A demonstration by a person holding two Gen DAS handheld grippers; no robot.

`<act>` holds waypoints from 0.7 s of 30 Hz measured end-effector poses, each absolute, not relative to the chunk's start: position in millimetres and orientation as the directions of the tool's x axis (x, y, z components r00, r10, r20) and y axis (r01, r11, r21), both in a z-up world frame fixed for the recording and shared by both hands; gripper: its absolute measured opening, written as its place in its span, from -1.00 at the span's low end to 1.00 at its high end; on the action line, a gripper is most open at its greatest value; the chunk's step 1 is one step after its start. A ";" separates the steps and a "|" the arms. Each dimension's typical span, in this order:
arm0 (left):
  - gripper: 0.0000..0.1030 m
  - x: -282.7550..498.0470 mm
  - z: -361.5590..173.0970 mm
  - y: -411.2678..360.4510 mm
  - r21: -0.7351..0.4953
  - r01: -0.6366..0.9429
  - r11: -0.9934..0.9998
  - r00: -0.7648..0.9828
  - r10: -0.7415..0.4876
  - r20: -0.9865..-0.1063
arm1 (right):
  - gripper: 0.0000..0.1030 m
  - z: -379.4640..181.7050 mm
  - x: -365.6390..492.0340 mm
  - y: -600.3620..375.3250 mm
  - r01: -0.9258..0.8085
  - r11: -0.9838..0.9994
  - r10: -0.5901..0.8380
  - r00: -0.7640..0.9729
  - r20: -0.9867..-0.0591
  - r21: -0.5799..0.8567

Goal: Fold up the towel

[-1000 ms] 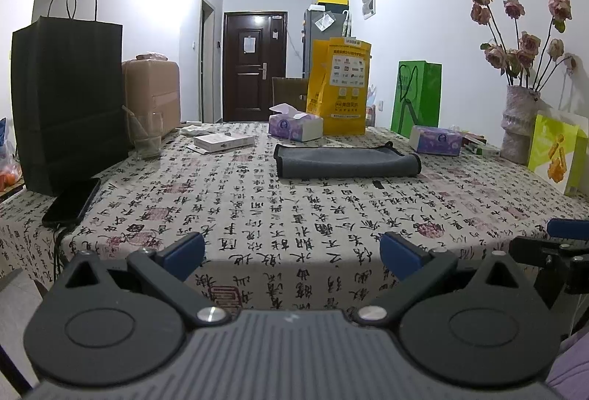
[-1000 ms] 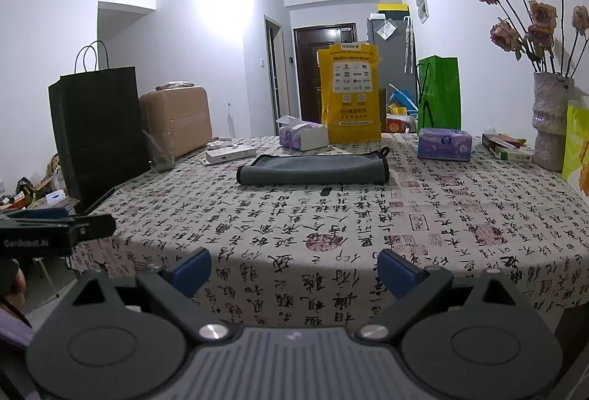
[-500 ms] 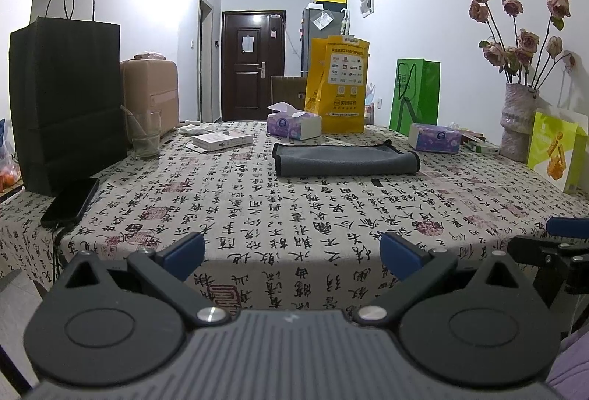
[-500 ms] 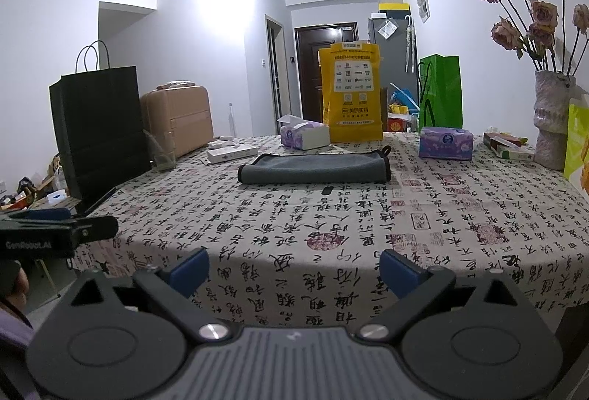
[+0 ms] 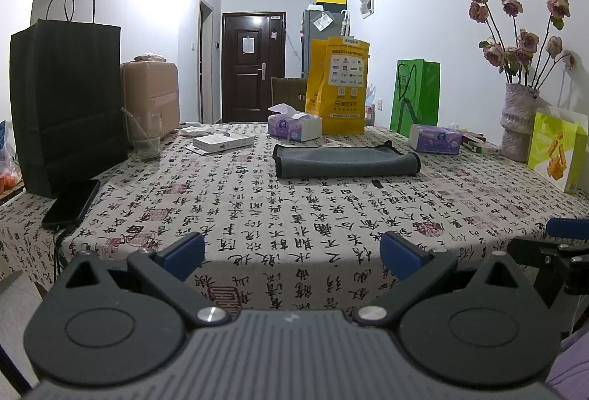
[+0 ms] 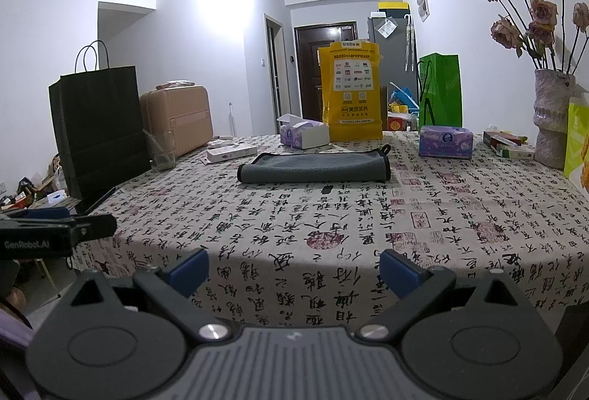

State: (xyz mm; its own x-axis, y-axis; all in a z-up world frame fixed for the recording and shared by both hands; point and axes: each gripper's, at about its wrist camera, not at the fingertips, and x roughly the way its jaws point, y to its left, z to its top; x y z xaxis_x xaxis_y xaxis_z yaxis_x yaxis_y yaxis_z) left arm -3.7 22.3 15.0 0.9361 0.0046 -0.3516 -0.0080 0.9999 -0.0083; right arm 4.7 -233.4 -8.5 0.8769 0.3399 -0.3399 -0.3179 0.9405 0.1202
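A grey towel [image 5: 346, 161] with dark edging lies folded flat on the far middle of the table; it also shows in the right wrist view [image 6: 314, 167]. My left gripper [image 5: 292, 254] is open and empty, held before the table's near edge, well short of the towel. My right gripper [image 6: 294, 269] is open and empty at the same near edge. Each gripper shows at the side of the other's view: the right one [image 5: 552, 245] and the left one [image 6: 55, 230].
The table [image 5: 294, 212] has a calligraphy-print cloth. On it stand a black paper bag [image 5: 66, 112], a phone [image 5: 71, 203], a glass [image 5: 145, 136], a white box [image 5: 222, 142], tissue boxes [image 5: 294, 125], yellow [image 5: 338, 87] and green [image 5: 416, 94] bags, a flower vase [image 5: 517, 120].
Both views have shifted only slightly; the grippers stay open at the table's near edge and the towel has not moved.
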 end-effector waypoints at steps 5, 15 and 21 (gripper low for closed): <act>1.00 -4.3 16.2 21.4 -0.004 -0.001 1.000 0.938 0.000 -0.346 | 0.93 -8.6 4.7 -233.3 -0.319 0.940 0.340 0.877 -0.339 0.119; 1.00 -3.2 13.7 18.5 0.006 0.028 1.000 0.936 -0.024 -0.350 | 0.93 -9.3 6.5 -233.8 -0.316 0.941 0.338 0.876 -0.345 0.122; 1.00 -3.7 14.0 18.1 0.007 0.025 1.000 0.937 -0.021 -0.348 | 0.93 -9.3 7.3 -233.8 -0.316 0.941 0.338 0.876 -0.343 0.120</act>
State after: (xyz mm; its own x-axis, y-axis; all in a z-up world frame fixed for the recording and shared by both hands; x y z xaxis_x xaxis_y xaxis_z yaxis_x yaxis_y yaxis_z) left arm -3.7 18.1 14.0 0.9371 -0.0209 -0.3485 0.0250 0.9997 0.0072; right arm 7.3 -233.8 -9.3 0.8763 0.3381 -0.3433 -0.3159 0.9411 0.1204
